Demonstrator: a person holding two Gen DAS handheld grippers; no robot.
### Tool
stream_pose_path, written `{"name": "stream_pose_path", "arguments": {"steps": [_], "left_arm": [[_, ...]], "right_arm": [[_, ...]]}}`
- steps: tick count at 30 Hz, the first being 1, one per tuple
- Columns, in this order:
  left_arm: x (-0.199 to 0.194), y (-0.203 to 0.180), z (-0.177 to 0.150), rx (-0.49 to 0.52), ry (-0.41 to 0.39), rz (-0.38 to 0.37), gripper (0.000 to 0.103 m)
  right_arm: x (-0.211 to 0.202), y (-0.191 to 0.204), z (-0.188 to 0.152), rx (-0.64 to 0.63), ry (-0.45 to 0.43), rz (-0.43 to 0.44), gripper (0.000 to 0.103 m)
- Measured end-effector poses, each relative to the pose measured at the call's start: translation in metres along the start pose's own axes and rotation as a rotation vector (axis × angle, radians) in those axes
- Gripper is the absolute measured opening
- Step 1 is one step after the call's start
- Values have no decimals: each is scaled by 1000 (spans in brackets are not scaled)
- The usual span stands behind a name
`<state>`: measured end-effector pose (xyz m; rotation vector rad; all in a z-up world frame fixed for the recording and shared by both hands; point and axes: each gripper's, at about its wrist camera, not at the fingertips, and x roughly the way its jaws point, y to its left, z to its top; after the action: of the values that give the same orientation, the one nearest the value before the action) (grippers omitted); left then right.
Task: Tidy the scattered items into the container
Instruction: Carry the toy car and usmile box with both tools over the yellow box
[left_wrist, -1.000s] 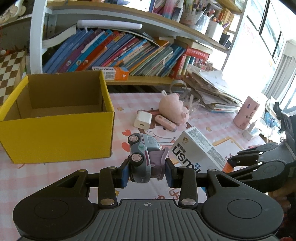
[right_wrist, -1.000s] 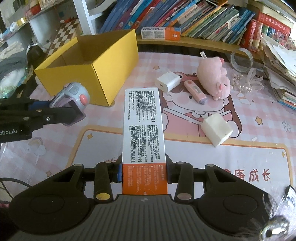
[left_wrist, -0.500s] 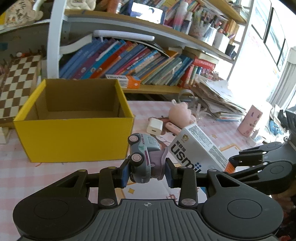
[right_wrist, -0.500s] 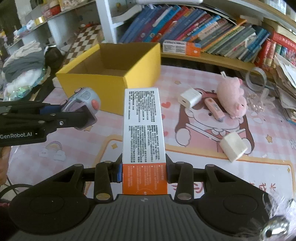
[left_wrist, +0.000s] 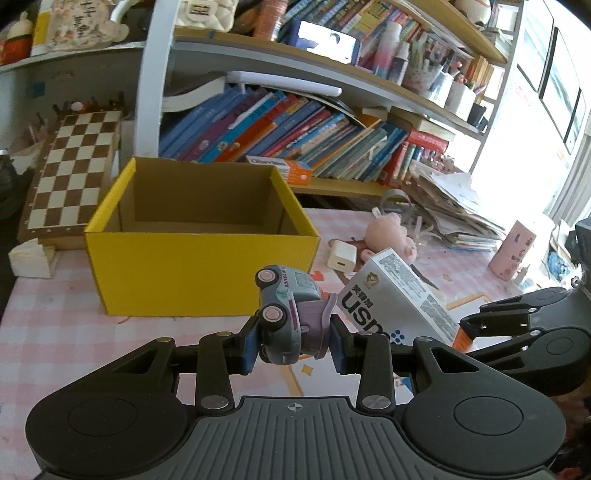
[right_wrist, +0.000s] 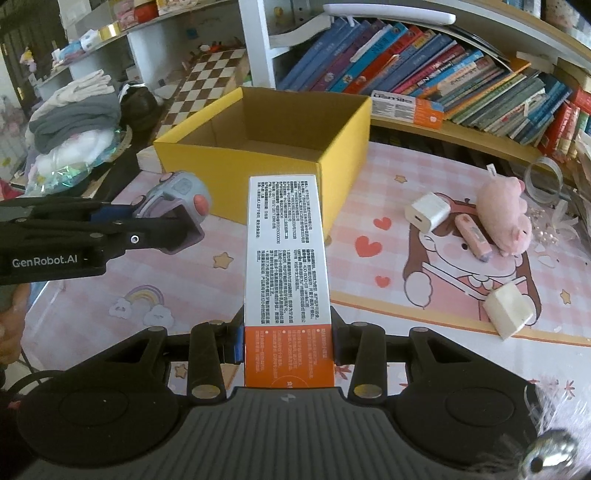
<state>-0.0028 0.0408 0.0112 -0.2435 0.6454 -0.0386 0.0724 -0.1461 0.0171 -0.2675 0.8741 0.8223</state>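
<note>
Left gripper (left_wrist: 293, 345) clamped on toy truck (left_wrist: 286, 314); right gripper (right_wrist: 288, 349) pinching white-orange carton (right_wrist: 286, 258). Yellow box (right_wrist: 266, 162) just ahead of both fingertips, open.

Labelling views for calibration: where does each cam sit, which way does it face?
Left wrist: on the left gripper, facing the yellow box and bookshelf; shows its fingers clamping the toy car, plus the right gripper at right.
Right wrist: on the right gripper, facing the box; shows its fingers clamping the white-and-orange carton, left gripper at left.
Shared: box, car, carton, pink plush pig.
</note>
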Motion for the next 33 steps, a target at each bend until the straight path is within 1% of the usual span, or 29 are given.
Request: {"name": "stream_pose_path", "arguments": {"steps": [8, 17, 23, 33], "left_arm": [[-11, 22, -2, -12, -16, 7, 37], [-20, 47, -4, -49, -32, 15, 37], [-19, 57, -4, -62, -34, 11, 37], [-16, 61, -2, -54, -36, -10, 37]], "right_arm": [[8, 24, 5, -22, -1, 6, 37], [18, 46, 15, -59, 6, 11, 37], [21, 52, 17, -63, 16, -5, 37], [21, 55, 19, -52, 16, -23, 37]]}}
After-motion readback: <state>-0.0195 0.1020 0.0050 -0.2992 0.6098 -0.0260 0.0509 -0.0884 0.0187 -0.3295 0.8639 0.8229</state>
